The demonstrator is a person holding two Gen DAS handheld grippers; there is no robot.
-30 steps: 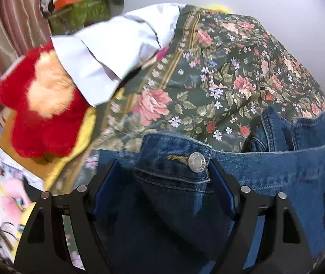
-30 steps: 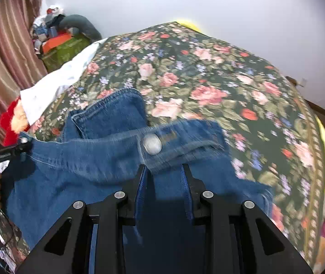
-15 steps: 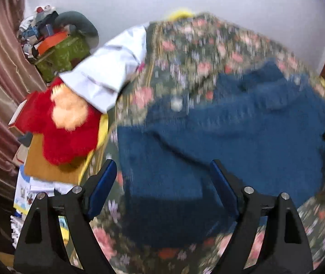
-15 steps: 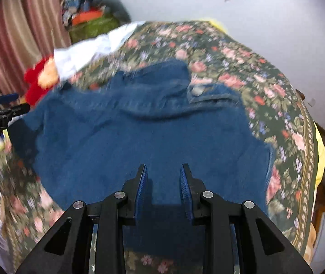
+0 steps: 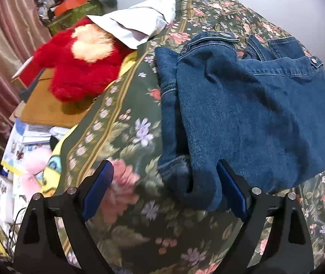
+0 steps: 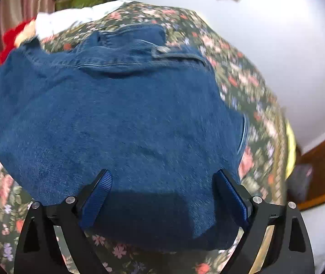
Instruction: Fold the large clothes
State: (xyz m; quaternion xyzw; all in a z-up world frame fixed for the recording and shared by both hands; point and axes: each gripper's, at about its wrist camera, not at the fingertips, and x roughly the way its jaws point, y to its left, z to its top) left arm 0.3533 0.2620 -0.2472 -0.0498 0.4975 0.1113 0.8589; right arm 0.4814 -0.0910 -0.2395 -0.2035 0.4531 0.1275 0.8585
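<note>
A blue denim jacket [image 5: 253, 114] lies folded on the floral bedspread [image 5: 126, 137], collar and snap buttons toward the far side. It also fills the right wrist view [image 6: 126, 118]. My left gripper [image 5: 164, 189] is open and empty, just in front of the jacket's near left corner, where a rolled sleeve cuff lies. My right gripper [image 6: 164, 196] is open and empty, its fingers straddling the jacket's near edge from above.
A red plush toy [image 5: 80, 68] and a white pillow [image 5: 139, 20] lie at the bed's left side. Papers, a board and a pink toy [image 5: 32, 159] sit beyond the left edge. A white wall [image 6: 276, 45] stands behind the bed.
Both grippers let go of the jacket and pulled back toward me. The right gripper has opened wide. The jacket now lies flat on the bed.
</note>
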